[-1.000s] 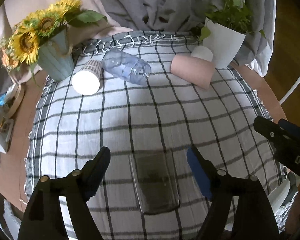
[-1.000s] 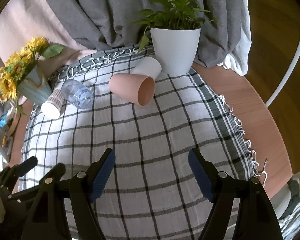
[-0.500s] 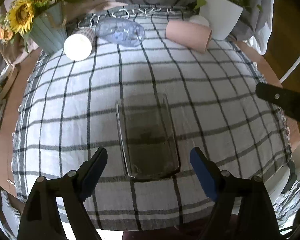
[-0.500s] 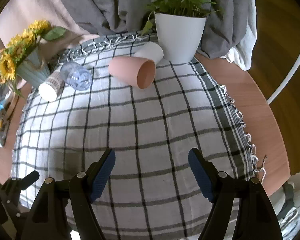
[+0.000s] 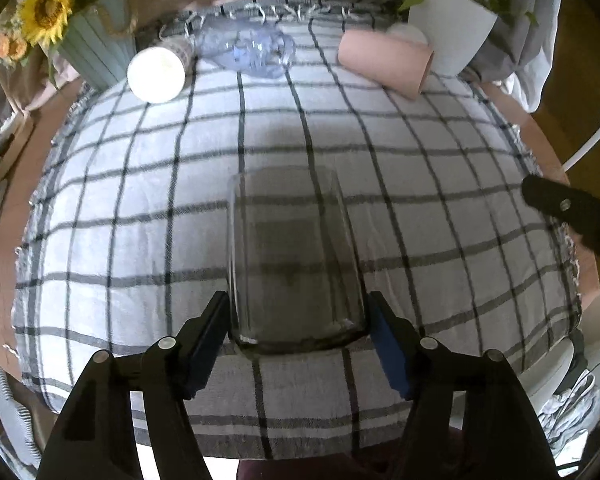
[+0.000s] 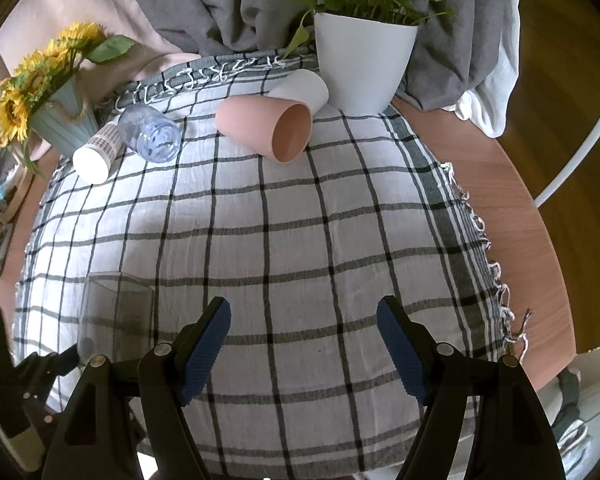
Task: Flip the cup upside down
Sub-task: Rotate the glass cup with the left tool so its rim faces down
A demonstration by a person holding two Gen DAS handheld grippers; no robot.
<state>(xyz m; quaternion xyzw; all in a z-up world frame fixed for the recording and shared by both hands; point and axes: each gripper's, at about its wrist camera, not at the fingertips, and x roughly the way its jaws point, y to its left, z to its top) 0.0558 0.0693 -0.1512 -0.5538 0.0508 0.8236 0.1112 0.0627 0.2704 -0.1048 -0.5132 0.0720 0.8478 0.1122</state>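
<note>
1. The left gripper (image 5: 298, 334) is bracketing the smoky glass cup (image 5: 292, 256), which is lying on its side on the checked cloth (image 5: 440, 184) near its front edge. The jaws are spread, pads beside the base, seemingly not yet pinching, likely readying a lift and turn.
2. The right gripper (image 6: 304, 344) is hanging spread and empty, apparently waiting.
3. Count: five cups lying down, namely glass, pink (image 6: 266, 130), white (image 6: 302, 90), patterned (image 6: 96, 156), clear blue (image 6: 150, 134); two pots.
</note>
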